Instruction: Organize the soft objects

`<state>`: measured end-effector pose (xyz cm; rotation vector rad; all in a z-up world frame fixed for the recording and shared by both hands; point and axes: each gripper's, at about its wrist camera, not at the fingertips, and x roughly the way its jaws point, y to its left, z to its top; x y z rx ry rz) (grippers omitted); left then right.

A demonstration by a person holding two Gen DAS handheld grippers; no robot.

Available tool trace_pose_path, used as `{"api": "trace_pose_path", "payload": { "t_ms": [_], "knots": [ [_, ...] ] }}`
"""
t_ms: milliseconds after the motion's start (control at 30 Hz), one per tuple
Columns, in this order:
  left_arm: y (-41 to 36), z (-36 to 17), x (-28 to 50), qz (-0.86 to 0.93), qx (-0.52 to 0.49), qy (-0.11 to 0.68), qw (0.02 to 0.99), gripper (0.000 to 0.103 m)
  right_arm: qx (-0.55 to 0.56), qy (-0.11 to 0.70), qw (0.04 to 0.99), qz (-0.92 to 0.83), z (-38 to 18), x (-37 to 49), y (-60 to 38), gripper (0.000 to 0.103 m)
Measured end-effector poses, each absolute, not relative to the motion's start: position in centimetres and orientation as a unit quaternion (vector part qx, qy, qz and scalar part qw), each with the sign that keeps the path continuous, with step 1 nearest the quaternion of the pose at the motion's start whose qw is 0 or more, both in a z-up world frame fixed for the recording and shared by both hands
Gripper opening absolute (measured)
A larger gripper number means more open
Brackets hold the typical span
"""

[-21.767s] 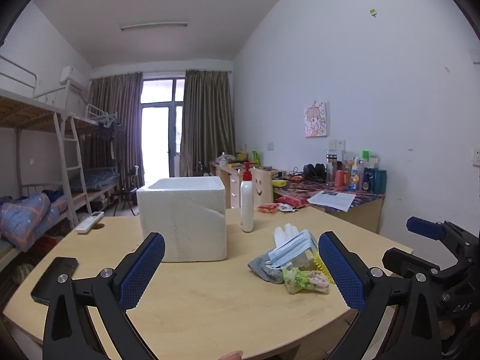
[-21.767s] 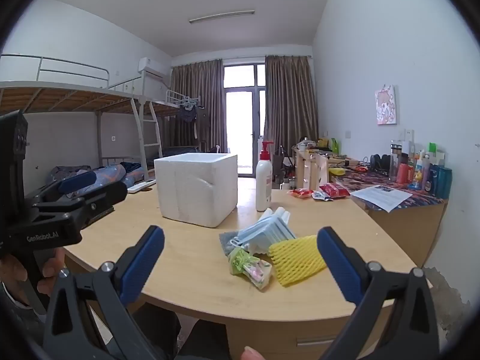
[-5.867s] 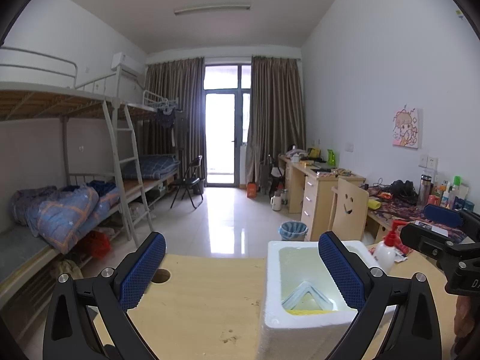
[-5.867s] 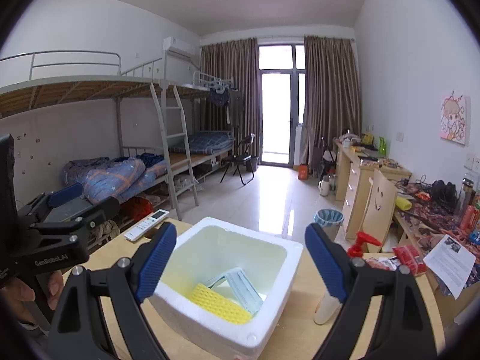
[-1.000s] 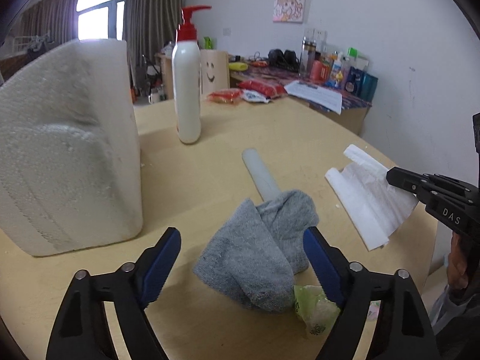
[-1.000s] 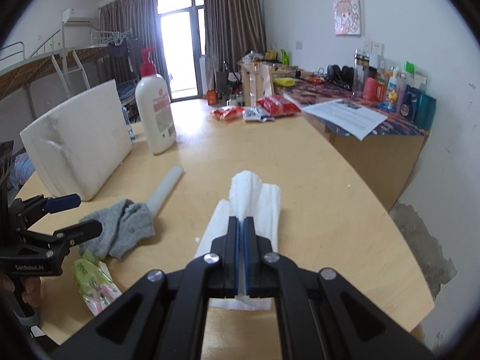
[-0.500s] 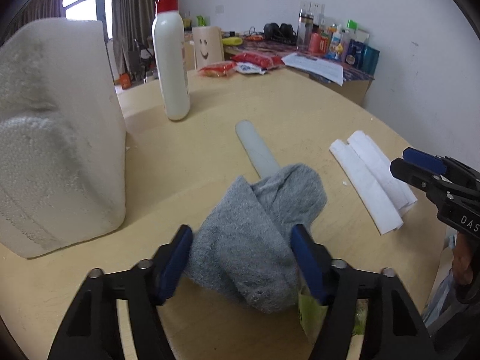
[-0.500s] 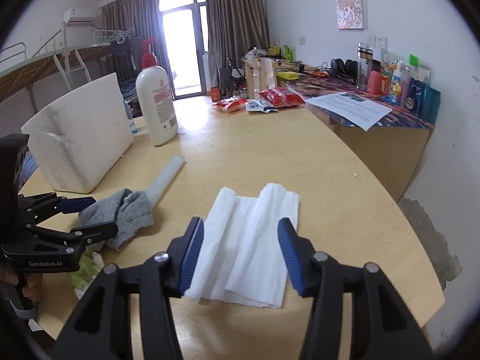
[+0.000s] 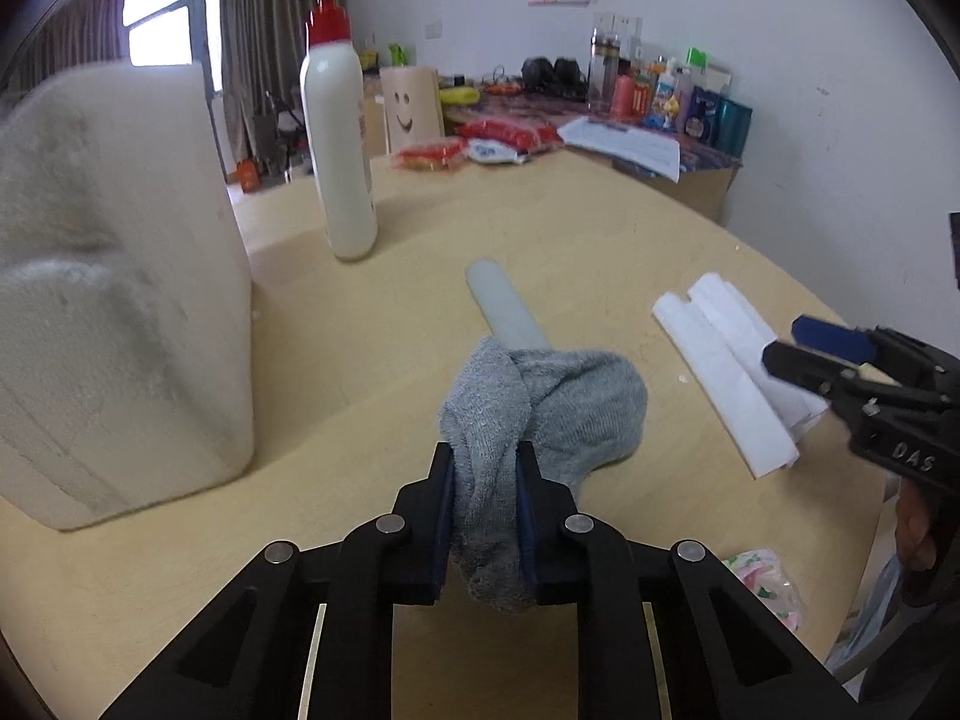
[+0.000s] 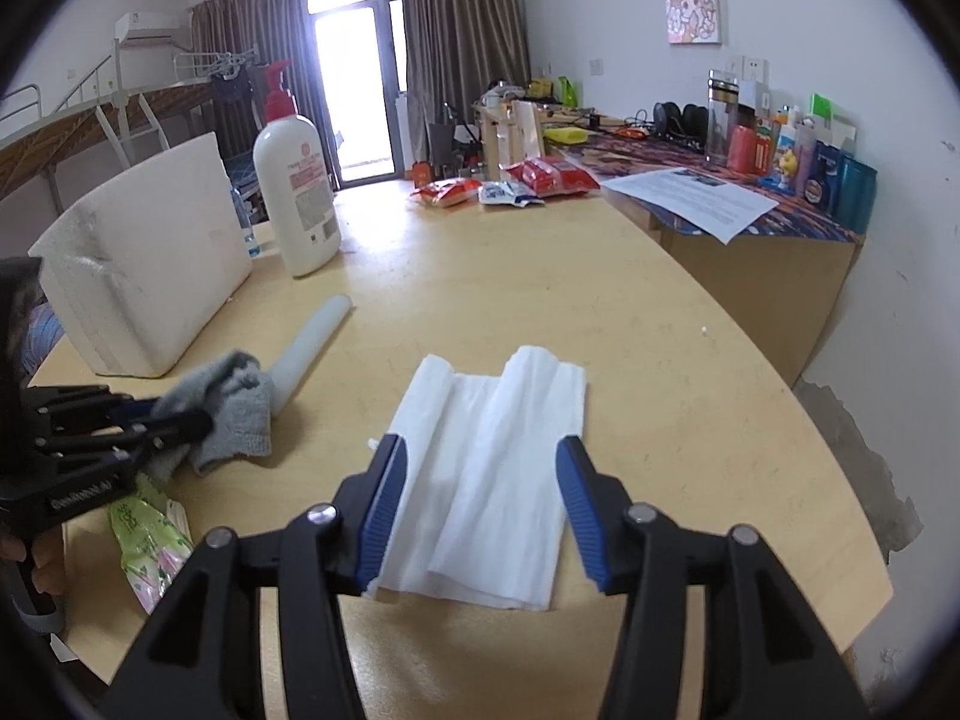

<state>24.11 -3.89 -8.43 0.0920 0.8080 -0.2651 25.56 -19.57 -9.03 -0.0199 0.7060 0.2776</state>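
— Since a second ago, what has moved? The left gripper (image 9: 486, 504) stood with its fingers wide on either side of the grey sock (image 9: 540, 408); they have just been closing and now pinch a bunched fold of it between the blue pads.

— And the other side? The right gripper (image 10: 480, 504) was clamped on the white tissue (image 10: 486, 480) then. Its fingers have since parted and now stand spread, with the tissue lying flat on the desk (image 10: 630, 312) between them and no pad touching it.

— So where do the soft things lie?

— The sock is on the near part of the desk, its far end draped over the near end of a pale foam tube (image 9: 504, 306). The tissue is to the right of it, apart. A small green and pink packet (image 10: 150, 546) lies at the near edge, just beside the left gripper.

— Why grip the sock at its near end?

— Likely because that loose fold is what the fingers could reach. Lifted from there, the cloth should hang and slide off the tube rather than drag it.

— And the destination?

— Probably the white foam box (image 9: 114, 300) at the left, beside the lotion pump bottle (image 9: 339, 138). Its inside cannot be seen from either view now, so what it holds is unknown.
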Motion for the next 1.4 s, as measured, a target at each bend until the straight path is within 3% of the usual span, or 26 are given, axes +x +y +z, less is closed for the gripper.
{"api": "trace_pose_path", "payload": {
  "t_ms": [500,600,833,900,1000,1033,1133,1400],
  "knots": [
    [-2.4,-6.6,22.6,-0.142,0.015,0.346,0.927,0.019,-0.031,0.387,0.915,0.113,-10.6,26.8,-18.0,0.058],
    [-2.2,-6.3,22.3,-0.144,0.009,0.342,0.929,0.019,-0.037,0.389,0.914,0.111,-10.6,26.7,-17.6,0.066],
    [-1.6,-6.0,21.3,-0.149,0.005,0.331,0.932,0.019,-0.042,0.389,0.915,0.103,-10.8,26.5,-17.2,0.066],
    [-1.3,-5.9,21.0,-0.149,0.002,0.329,0.932,0.019,-0.044,0.39,0.914,0.102,-10.7,26.4,-17.0,0.061],
    [-0.9,-5.6,20.5,-0.149,-0.001,0.323,0.935,0.019,-0.045,0.391,0.914,0.1,-10.4,26.3,-17.0,0.039],
    [-0.9,-5.5,20.3,-0.15,-0.001,0.321,0.935,0.019,-0.045,0.391,0.914,0.099,-10.4,26.3,-16.9,0.028],
    [-0.7,-5.2,19.7,-0.151,-0.003,0.314,0.938,0.019,-0.036,0.391,0.915,0.099,-10.4,26.2,-17.0,0.011],
    [0.6,-3.8,18.0,-0.134,-0.009,0.292,0.947,0.019,-0.014,0.334,0.937,0.101,-7.3,24.2,-17.3,0.009]
  ]
}}
